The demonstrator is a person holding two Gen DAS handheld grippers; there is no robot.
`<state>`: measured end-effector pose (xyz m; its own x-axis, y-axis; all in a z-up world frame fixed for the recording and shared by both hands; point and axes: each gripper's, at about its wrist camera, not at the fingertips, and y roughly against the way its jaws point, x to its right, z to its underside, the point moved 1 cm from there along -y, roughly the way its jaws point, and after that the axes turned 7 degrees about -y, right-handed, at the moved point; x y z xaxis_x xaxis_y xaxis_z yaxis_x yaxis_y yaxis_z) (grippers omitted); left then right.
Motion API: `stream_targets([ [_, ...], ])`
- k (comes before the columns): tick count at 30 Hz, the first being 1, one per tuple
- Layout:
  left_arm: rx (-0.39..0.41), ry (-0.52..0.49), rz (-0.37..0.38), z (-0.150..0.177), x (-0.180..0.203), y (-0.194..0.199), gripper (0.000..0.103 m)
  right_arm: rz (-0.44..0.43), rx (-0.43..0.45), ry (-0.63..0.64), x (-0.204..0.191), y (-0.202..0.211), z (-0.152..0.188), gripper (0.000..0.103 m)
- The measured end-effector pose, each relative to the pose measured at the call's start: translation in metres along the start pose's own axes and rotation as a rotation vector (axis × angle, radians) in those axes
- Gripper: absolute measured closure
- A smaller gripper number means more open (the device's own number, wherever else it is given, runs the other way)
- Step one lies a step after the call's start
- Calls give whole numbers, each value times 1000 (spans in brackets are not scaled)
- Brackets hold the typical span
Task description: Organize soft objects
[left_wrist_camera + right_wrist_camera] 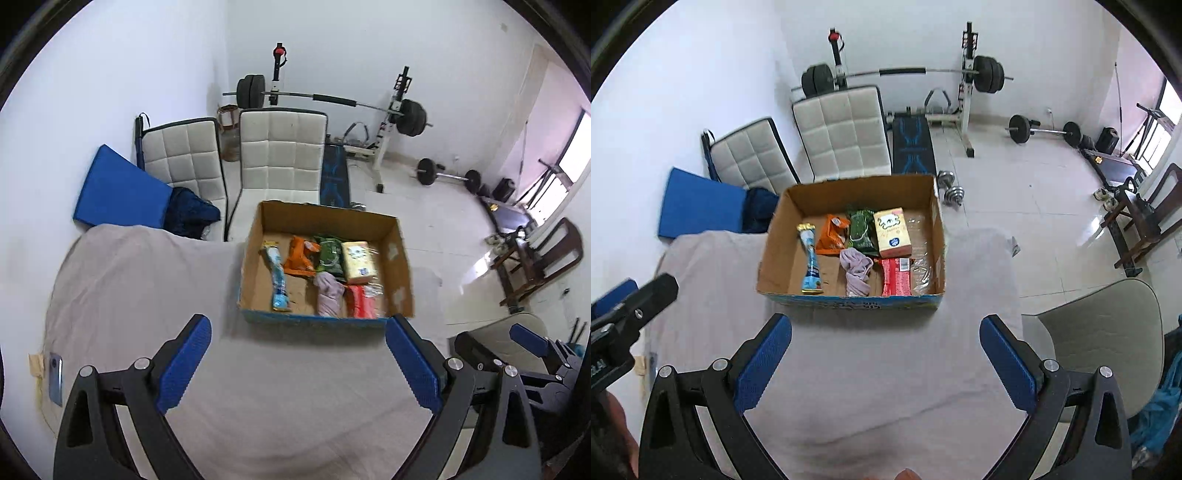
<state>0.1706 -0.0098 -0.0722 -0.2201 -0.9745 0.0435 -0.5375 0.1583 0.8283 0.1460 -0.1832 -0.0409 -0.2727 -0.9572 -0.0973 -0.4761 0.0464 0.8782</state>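
Note:
An open cardboard box [399, 258] [775, 240] stands on a table covered in grey cloth. Inside lie a blue tube pack [277, 280] [810, 262], an orange pouch [300, 256] [833, 236], a green pouch [328, 254] [862, 230], a yellow tissue pack [359, 260] [892, 232], a rolled pink cloth [328, 293] [857, 271] and a red pack [360, 301] [895, 277]. My left gripper [299, 336] is open and empty, just in front of the box. My right gripper [886, 332] is open and empty, also in front of the box.
The grey cloth [147, 295] [886, 387] covers the table. Two white padded chairs [280, 147] [842, 129] and a blue mat [118, 188] stand behind it. A barbell rack [391, 110] and dumbbells [947, 184] are on the floor. A grey chair [1108, 332] stands at right.

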Motion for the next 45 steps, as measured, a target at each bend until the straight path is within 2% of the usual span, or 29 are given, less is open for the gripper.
stream_targets([
  [4,29,-8,-7,6,5,28,6,1,51,16,4,46,13,0],
  [10,67,-18,-23,15,11,62,6,-7,64,51,3,92,33,0],
  [16,90,-37,-52,22,17,78,6,-5,84,62,3,116,42,0],
  [19,113,-46,-73,23,15,87,6,8,120,59,3,125,39,0],
  [20,120,-44,-80,22,14,88,0,20,135,62,1,127,38,0],
  [23,143,-30,-91,22,10,89,0,34,164,59,1,131,31,0],
  [27,136,-17,-97,19,5,82,0,47,175,50,2,127,20,0],
  [35,123,-29,-124,18,8,67,0,62,171,47,1,113,13,0],
  [45,107,-37,-122,18,12,56,0,78,153,44,5,95,10,0],
])
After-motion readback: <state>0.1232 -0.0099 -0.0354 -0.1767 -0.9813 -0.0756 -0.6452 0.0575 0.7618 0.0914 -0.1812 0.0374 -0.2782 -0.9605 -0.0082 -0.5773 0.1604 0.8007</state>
